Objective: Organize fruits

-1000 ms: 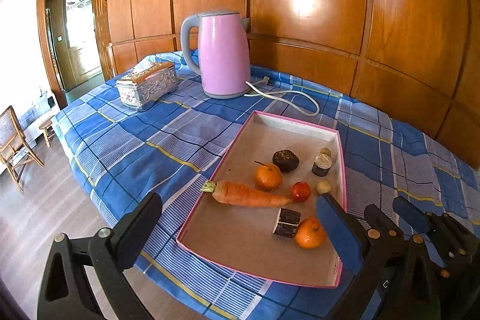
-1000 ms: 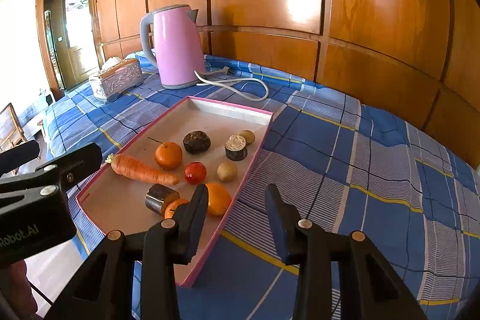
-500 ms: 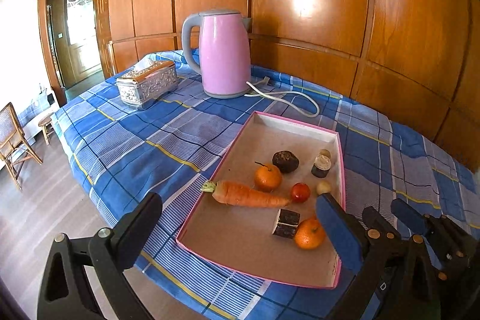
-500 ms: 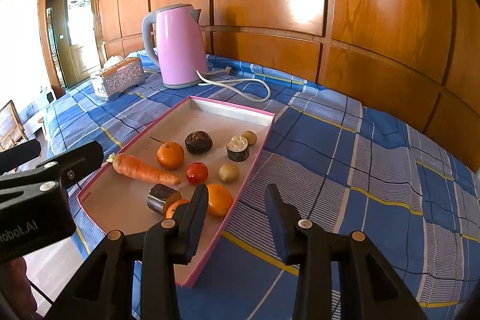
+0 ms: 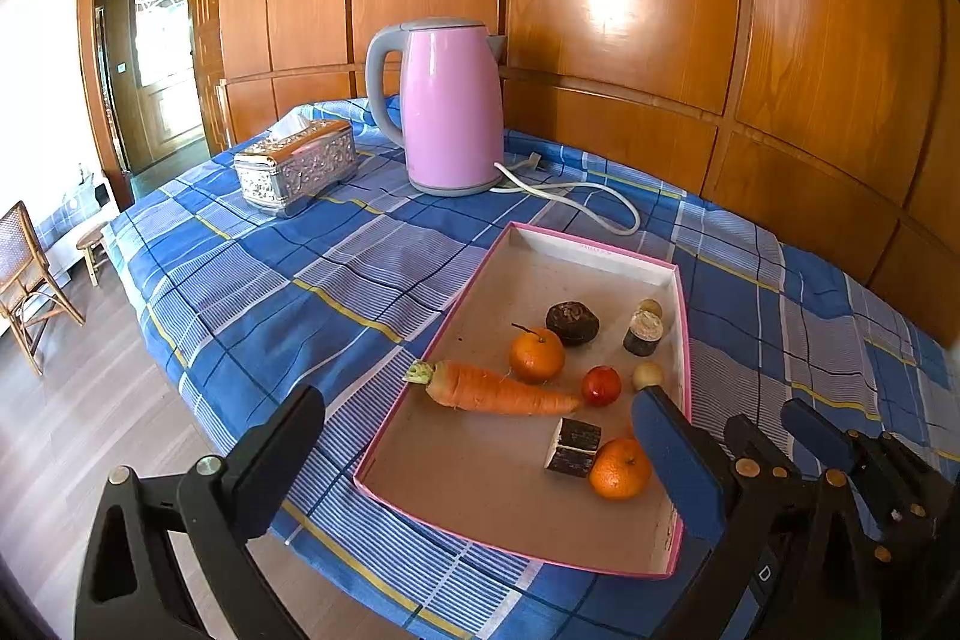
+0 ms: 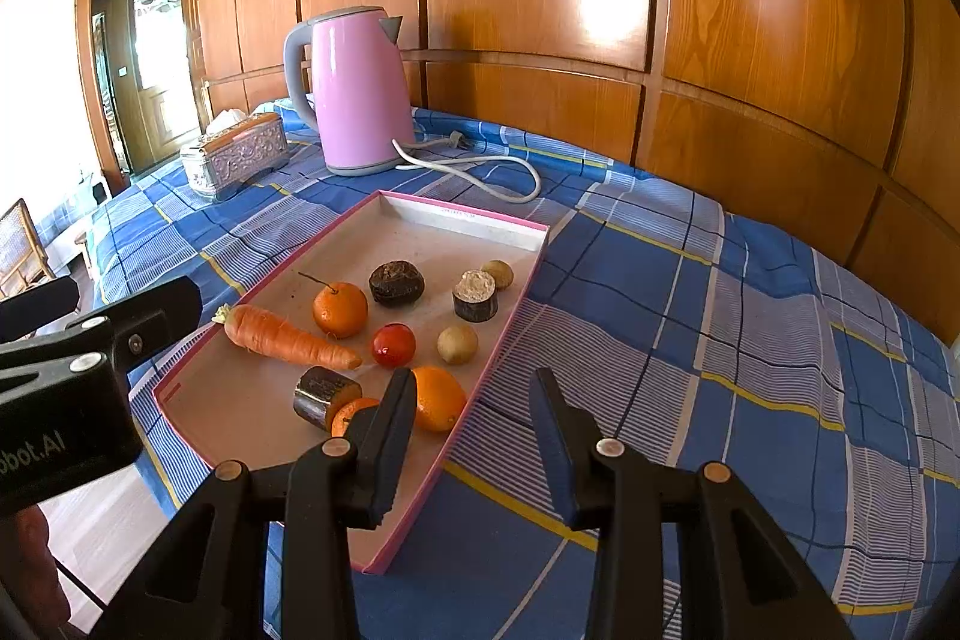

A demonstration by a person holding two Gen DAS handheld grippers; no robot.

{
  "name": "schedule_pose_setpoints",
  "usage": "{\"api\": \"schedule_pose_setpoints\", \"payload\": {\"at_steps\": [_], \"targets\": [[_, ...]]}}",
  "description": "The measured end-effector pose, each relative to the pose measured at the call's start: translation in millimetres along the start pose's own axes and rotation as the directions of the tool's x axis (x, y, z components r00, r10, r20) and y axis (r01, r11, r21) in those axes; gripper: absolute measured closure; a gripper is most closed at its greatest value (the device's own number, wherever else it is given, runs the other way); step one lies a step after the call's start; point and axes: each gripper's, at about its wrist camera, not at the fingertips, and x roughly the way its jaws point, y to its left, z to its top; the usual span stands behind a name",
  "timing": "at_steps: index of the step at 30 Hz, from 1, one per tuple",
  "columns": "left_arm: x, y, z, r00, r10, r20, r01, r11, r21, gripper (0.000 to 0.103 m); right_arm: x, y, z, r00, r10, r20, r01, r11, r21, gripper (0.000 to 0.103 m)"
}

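A pink-rimmed shallow tray (image 5: 516, 244) (image 6: 462, 217) lies on the blue checked tablecloth. In it are a carrot (image 5: 498, 391) (image 6: 285, 337), a stemmed mandarin (image 5: 537, 355) (image 6: 340, 309), a dark round fruit (image 5: 572, 322) (image 6: 396, 283), a small red fruit (image 5: 601, 385) (image 6: 393, 345), two small tan fruits, two dark cut cylinders and an orange (image 5: 619, 467) (image 6: 441, 403). My left gripper (image 5: 480, 466) is open and empty above the tray's near end. My right gripper (image 6: 474, 424) is open and empty over the tray's right near rim.
A pink kettle (image 5: 447, 112) (image 6: 354, 91) with a white cord (image 5: 576, 196) stands behind the tray. A silver tissue box (image 5: 297, 163) (image 6: 237, 154) sits at the back left. Wood panelling bounds the far side. The table's edge drops to the floor on the left.
Both views have drifted slightly; the grippers stay open and empty. Nothing in the tray has moved.
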Motion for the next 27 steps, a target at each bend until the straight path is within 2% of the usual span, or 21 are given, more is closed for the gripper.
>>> {"api": "schedule_pose_setpoints", "payload": {"at_steps": [20, 23, 27], "targets": [[4.5, -5.3, -3.9, 1.000, -0.003, -0.015, 0.003, 1.000, 0.020, 0.000, 3.1, -3.4, -2.4, 1.000, 0.002, -0.008, -0.002, 1.000, -0.002, 0.064], [2.2, -5.7, -4.1, 1.000, 0.006, 0.011, -0.006, 1.000, 0.022, 0.000, 4.7, -5.7, -3.5, 1.000, 0.004, -0.009, -0.004, 1.000, 0.000, 0.064], [1.2, -4.5, -3.2, 1.000, -0.019, 0.010, 0.019, 1.000, 0.003, 0.000, 5.9, -9.5, -4.2, 1.000, 0.004, -0.011, -0.004, 1.000, 0.008, 0.064]]}}
